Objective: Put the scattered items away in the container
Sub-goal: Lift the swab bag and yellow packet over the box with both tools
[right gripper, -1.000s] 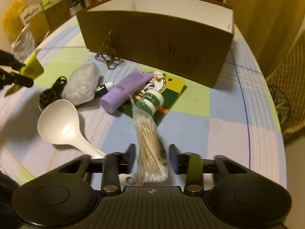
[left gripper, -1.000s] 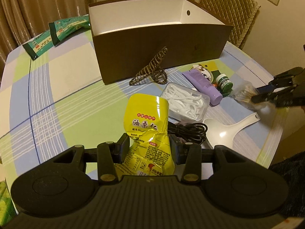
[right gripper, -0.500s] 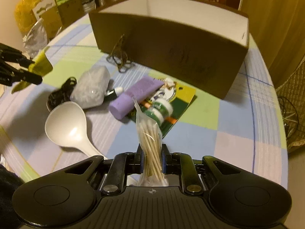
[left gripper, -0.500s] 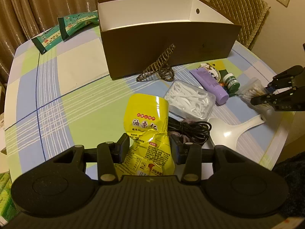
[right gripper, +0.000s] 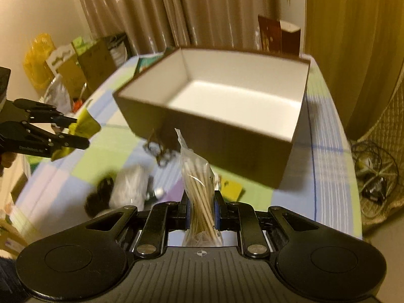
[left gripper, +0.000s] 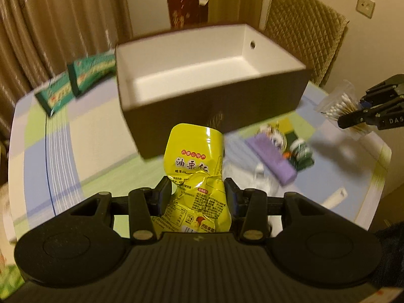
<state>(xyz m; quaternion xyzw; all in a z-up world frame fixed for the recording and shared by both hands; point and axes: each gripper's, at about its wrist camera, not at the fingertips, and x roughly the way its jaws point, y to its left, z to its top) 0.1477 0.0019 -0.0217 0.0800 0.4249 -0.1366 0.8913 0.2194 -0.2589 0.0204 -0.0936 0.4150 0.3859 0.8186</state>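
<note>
both raised toward brown box (left gripper: 212, 93); left hand-held gripper (left gripper: 198, 194) clamps yellow snack pouch (left gripper: 195, 161), right hand-held gripper (right gripper: 201, 210) pinches cotton-swab bag (right gripper: 199, 184)

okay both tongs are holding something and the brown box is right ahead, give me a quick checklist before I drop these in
1. Left tongs shut on the crinkled yellow foil snack packet: ok.
2. Right tongs shut on the clear bag of cotton swabs: ok.
3. Brown cardboard box with white lining open on top: ok.
4. Visible box floor bare, room for both: ok.
5. Either item already above the box opening: not ok, both look short of the near wall.
6. Tongs apart from each other: ok.
</note>
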